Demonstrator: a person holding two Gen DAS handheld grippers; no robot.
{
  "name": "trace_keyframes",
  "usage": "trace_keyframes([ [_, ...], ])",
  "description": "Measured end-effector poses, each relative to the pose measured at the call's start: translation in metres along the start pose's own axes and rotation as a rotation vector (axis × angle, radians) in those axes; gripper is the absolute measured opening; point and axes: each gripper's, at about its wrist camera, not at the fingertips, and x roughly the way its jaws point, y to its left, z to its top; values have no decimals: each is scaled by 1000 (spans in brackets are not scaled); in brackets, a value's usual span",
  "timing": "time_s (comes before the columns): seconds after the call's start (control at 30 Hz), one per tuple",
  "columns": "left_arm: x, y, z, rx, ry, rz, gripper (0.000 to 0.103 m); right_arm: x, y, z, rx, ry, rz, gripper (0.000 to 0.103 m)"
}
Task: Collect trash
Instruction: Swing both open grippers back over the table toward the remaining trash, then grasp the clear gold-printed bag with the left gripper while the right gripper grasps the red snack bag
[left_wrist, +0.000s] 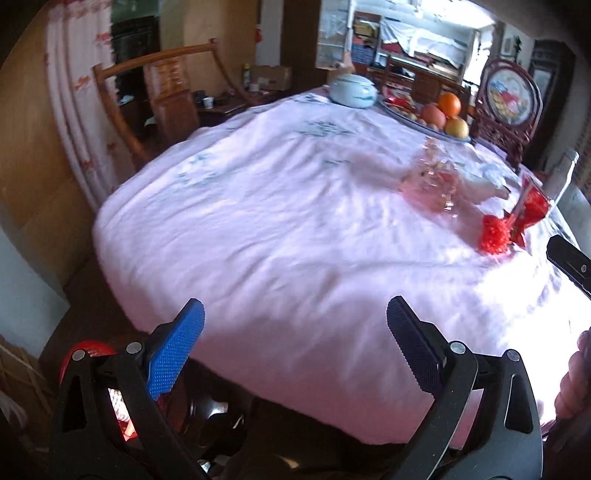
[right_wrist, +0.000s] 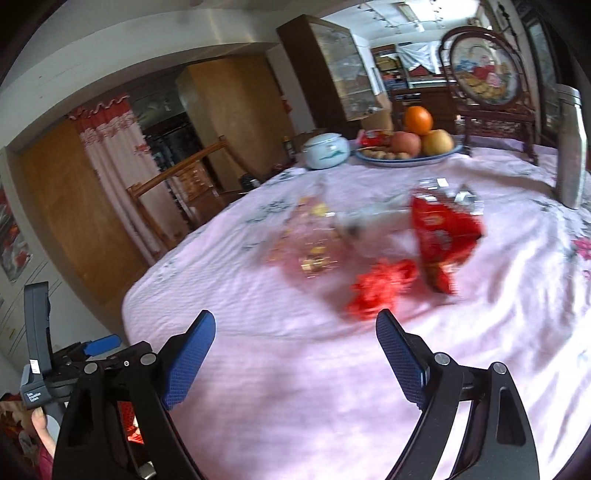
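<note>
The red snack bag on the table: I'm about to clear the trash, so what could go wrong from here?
The red snack bag stands open-topped and tilted; a grab by the open right gripper could tip it and spill any contents. The clear plastic wrapper is see-through and blurred, so easy to misjudge. The metal bottle stands close behind the trash, and a wide sweep might knock it over.

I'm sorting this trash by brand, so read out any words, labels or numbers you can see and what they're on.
Red snack bag: printing too blurred to read.
Label on the left gripper's grey handle: white text, too small to read.
Nothing else carries readable text.
</note>
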Motion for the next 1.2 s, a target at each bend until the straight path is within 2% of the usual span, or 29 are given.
trace_keyframes([
  [0.2, 28, -63, 21, 97, 30, -73, 95, -5, -54, 13, 7, 1, -163, 91],
  [0.33, 49, -101, 36, 151, 65, -94, 95, 4, -79, 25, -49, 19, -304, 93],
  [0.4, 59, -116, 43, 160, 83, -106, 95, 10, -94, 29, -72, 23, -357, 97],
  [0.47, 67, -128, 51, 168, 93, -110, 95, 21, -111, 31, -60, 64, -413, 97],
  [0.63, 86, -148, 65, 195, 84, -85, 95, 48, -134, 24, 9, 214, -398, 98],
  [0.77, 104, -154, 74, 192, 115, -70, 95, 66, -142, 20, 29, 312, -384, 99],
  [1.0, 130, -144, 105, 98, 135, -48, 95, 70, -138, 18, -2, 326, -412, 99],
  [1.2, 158, -128, 110, 88, 99, 64, 96, 70, -135, 18, -9, 330, -420, 99],
])
